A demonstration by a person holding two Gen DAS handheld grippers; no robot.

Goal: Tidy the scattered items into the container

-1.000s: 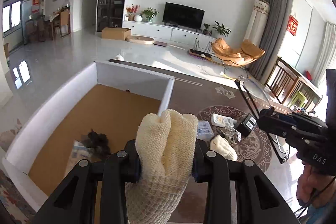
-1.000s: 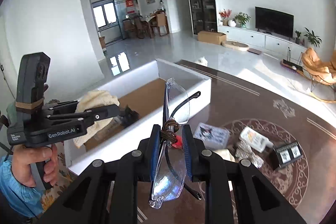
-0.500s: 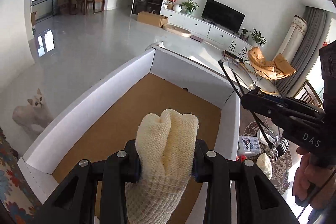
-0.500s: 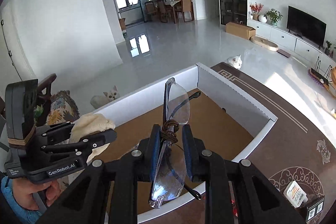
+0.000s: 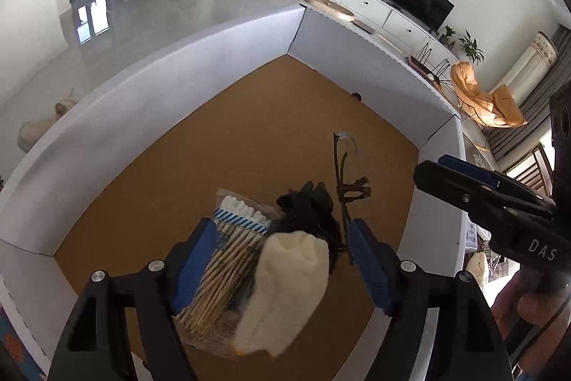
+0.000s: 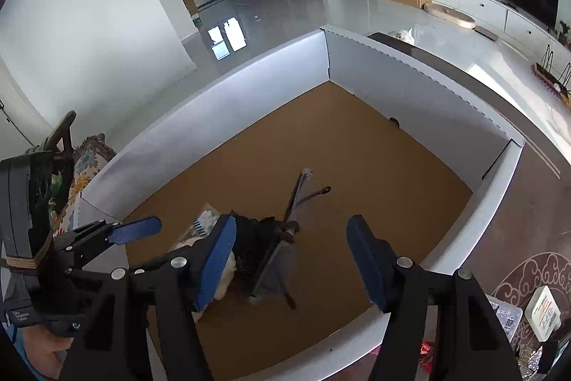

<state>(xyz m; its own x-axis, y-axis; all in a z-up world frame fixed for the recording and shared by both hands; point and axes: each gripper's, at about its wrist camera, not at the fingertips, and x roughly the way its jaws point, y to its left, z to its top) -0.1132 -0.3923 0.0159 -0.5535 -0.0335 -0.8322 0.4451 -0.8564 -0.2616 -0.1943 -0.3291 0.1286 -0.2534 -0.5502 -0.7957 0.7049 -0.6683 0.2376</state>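
Observation:
A white box (image 5: 200, 34) with a brown cardboard floor fills both views; it also shows in the right wrist view (image 6: 410, 74). My left gripper (image 5: 282, 259) is open above it, and the cream knitted cloth (image 5: 285, 288) lies below between the jaws, on a bag of cotton swabs (image 5: 221, 270). A black clump (image 5: 307, 206) lies beside them. My right gripper (image 6: 291, 259) is open over the box. The clear safety glasses (image 6: 285, 238) lie on the box floor under it; they also show in the left wrist view (image 5: 346, 174).
Outside the box's right wall, on the patterned rug, lie a white bottle (image 6: 544, 309), a clear packet (image 6: 506, 315) and a red item (image 6: 426, 349). Two white animals (image 5: 39, 127) (image 6: 403, 35) sit on the tiled floor beyond the box. A sofa cushion (image 6: 85, 159) lies at left.
Both grippers have opened. The cream cloth and the safety glasses have dropped from them into the box. Both grippers have come lower over the box.

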